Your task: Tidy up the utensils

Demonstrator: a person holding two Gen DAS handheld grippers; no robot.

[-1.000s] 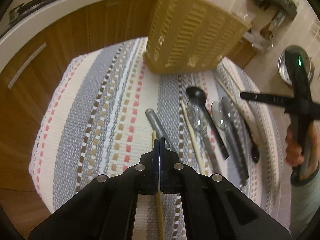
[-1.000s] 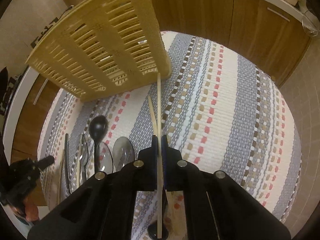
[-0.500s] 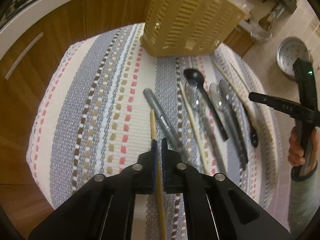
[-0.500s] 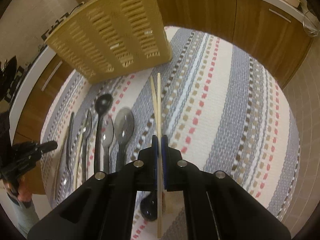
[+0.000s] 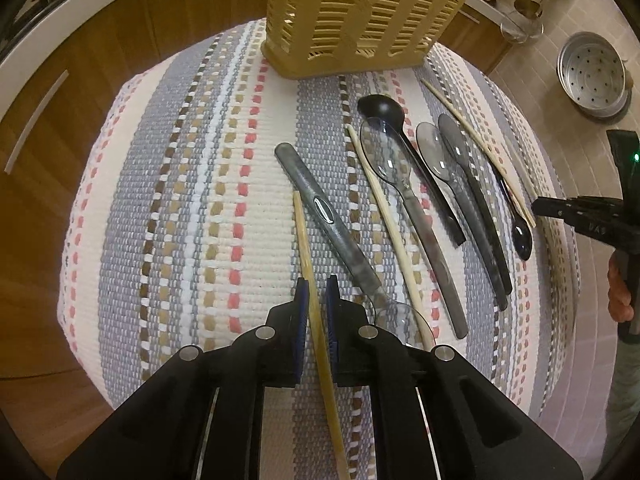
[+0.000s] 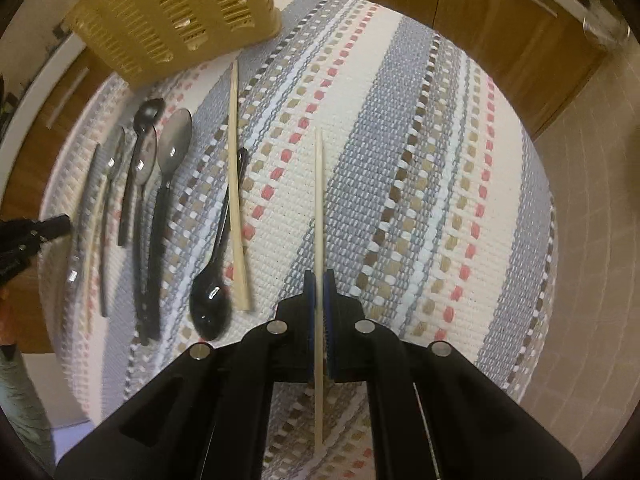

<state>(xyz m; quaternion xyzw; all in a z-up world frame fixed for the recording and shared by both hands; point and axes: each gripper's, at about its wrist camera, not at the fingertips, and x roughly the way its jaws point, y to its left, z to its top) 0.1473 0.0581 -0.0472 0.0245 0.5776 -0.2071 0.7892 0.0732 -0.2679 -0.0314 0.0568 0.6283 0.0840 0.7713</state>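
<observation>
Loosely, the left gripper (image 5: 316,300), jaws just parted, flanks one chopstick (image 5: 306,248) near the bench's (image 5: 160,240) front edge while the right gripper (image 6: 318,292) pinches another chopstick (image 6: 319,200); released askew, either may roll off.

Under me lies a round surface covered by a woven striped cloth (image 5: 208,216) in grey, cream, pink and tan. A yellow slatted basket (image 5: 360,12) stands at its far edge. Beside one another on the cloth lie a black spoon (image 5: 404,148), clear plastic spoons (image 5: 394,172), a grey-handled utensil (image 5: 332,220) with its clear bowl toward me, and pale chopsticks (image 5: 384,216). Further along, a small black spoon (image 6: 212,300) lies just beside another chopstick (image 6: 236,200).
</observation>
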